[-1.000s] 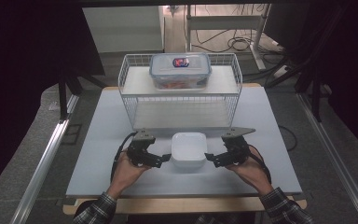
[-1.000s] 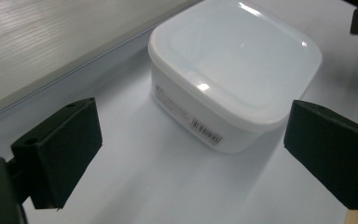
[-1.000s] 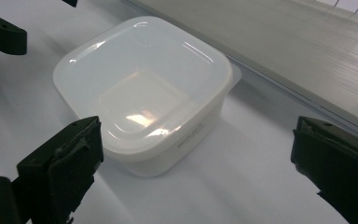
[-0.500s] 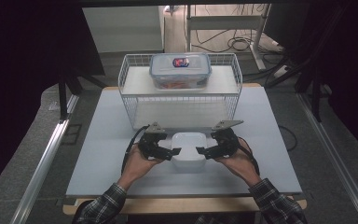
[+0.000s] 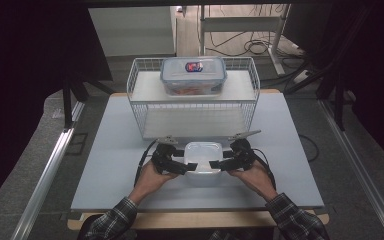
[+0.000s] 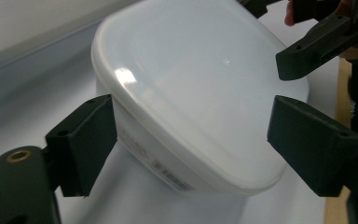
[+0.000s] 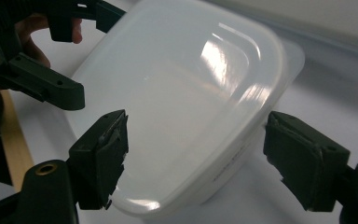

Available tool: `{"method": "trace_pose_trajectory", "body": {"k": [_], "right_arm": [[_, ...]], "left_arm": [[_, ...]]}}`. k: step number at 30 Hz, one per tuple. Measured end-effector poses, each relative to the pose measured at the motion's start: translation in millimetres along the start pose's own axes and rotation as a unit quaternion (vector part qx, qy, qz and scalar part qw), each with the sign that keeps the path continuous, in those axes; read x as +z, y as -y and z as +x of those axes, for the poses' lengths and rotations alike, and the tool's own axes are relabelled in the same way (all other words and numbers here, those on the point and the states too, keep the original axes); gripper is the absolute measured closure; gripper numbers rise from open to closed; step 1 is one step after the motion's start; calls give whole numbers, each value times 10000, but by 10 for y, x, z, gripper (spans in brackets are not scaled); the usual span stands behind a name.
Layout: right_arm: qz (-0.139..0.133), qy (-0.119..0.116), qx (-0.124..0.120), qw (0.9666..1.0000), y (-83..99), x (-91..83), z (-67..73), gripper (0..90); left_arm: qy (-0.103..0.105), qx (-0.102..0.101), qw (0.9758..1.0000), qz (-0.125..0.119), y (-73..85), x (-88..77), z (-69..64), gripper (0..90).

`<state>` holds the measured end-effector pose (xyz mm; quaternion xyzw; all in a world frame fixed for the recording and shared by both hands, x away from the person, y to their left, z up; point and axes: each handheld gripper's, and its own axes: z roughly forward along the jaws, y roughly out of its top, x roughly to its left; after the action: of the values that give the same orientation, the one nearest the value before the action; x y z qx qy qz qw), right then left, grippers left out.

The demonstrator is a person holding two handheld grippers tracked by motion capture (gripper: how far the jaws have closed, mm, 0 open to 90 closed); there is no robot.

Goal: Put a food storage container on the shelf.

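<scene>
the white lidded container sits on the surface just in front of the wire basket, near the person's edge. the left hand-held gripper comes at the container from its left side and the right hand-held gripper from its right, so the box lies between the two.

in the left gripper view the container lies between that gripper's spread jaws; the jaws have just been closing, one pad looks right at the lid's rim and the other stands clear of it, so this gripper is open around the box, not yet clamped. in the right gripper view the same holds: the container is framed by jaws that have just been closing, with a visible gap on the far pad, so it too is open around the box.

the step in hand looks like a two-sided grasp of the container. to do it well, both sets of pads should meet the box below the lid's overhang, on the side walls, rather than on the slick rounded lid, where they could slide up. closing both sides evenly should keep the box from skidding toward the basket. a second, clear container with a blue-rimmed lid rests on top of the basket, well apart from this work.
</scene>
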<state>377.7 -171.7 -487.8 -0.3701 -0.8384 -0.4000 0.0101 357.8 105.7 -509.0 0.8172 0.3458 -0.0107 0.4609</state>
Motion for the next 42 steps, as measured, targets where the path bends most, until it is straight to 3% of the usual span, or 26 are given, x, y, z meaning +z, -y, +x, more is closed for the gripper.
{"method": "trace_pose_trajectory", "body": {"k": [4, 8, 10, 16, 18, 25, 31, 42], "right_arm": [[-27, 40, 125, 9999, 79, -82, 64, 340], [-240, 69, 288, 9993, 162, -203, 81, 549], [-315, 80, 417, 9986, 175, -236, 82, 611], [-620, 473, 343, 9964, 177, -306, 103, 774], [-675, 523, 322, 9958, 186, -296, 110, 774], [-760, 735, 118, 9943, 190, -268, 169, 778], [-846, 746, 38, 9936, 184, -250, 190, 777], [-1138, 874, -351, 9890, 46, -320, 312, 778]], "left_arm": [[-36, -127, 9999, 10, 56, -80, -67, 260], [-135, -411, 9989, -196, 109, -191, -89, 495], [-256, -450, 9980, -351, 124, -211, -122, 560], [-574, -597, 9946, -625, 141, -227, -185, 766], [-574, -707, 9936, -671, 148, -221, -170, 770], [-782, -732, 9916, -731, 151, -205, -175, 776], [-951, -640, 9904, -770, 132, -241, -196, 774], [-1184, -465, 9871, -969, 17, -396, -255, 772]]}}
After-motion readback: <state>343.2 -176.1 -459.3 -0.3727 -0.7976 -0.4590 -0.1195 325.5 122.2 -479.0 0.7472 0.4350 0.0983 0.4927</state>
